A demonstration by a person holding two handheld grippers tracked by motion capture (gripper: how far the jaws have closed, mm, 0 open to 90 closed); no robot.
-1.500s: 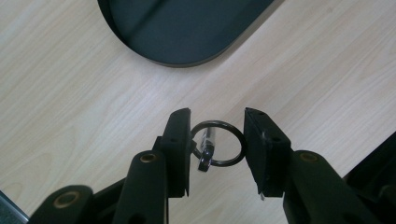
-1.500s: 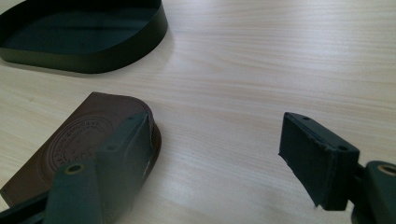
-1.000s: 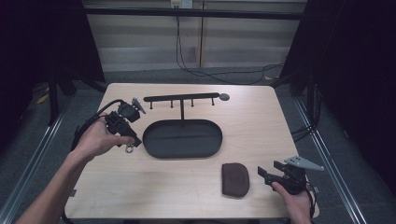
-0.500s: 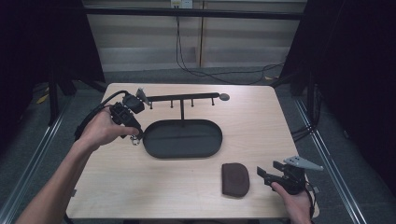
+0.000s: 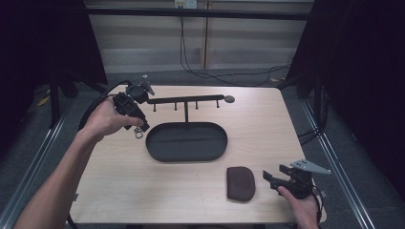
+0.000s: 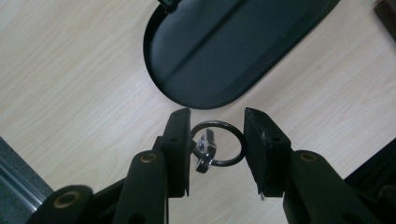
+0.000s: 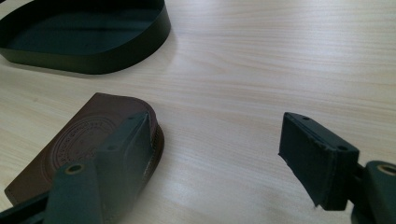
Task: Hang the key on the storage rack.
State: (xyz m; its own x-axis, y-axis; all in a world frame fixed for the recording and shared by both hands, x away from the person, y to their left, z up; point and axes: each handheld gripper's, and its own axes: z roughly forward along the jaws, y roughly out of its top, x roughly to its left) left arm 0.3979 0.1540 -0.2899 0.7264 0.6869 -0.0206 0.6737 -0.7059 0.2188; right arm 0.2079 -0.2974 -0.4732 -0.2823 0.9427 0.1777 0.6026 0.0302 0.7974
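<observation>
My left gripper (image 5: 140, 128) (image 6: 218, 115) is held above the table's left side, shut on a small metal key ring (image 5: 138, 134) (image 6: 224, 144) that carries a little metal clasp (image 6: 204, 151). The ring hangs just off the left end of a black oval tray (image 5: 186, 160) (image 6: 187, 95). A black hook rack (image 5: 186, 100) rises behind the tray, and its left end is close to my left hand. My right gripper (image 5: 270, 177) (image 7: 219, 119) rests open at the front right. Its left jaw is beside a brown leather pouch (image 5: 240, 183) (image 7: 79, 140), without holding it.
The tray's low wall (image 7: 93, 63) lies beyond the pouch in the right gripper view. A cable trails from the left gripper over the table's left edge. Bare wood extends to the right of the tray and along the front left.
My left gripper has risen and moved away from me, toward the rack's left end, carrying the key ring. The right gripper and the pouch have stayed put.
</observation>
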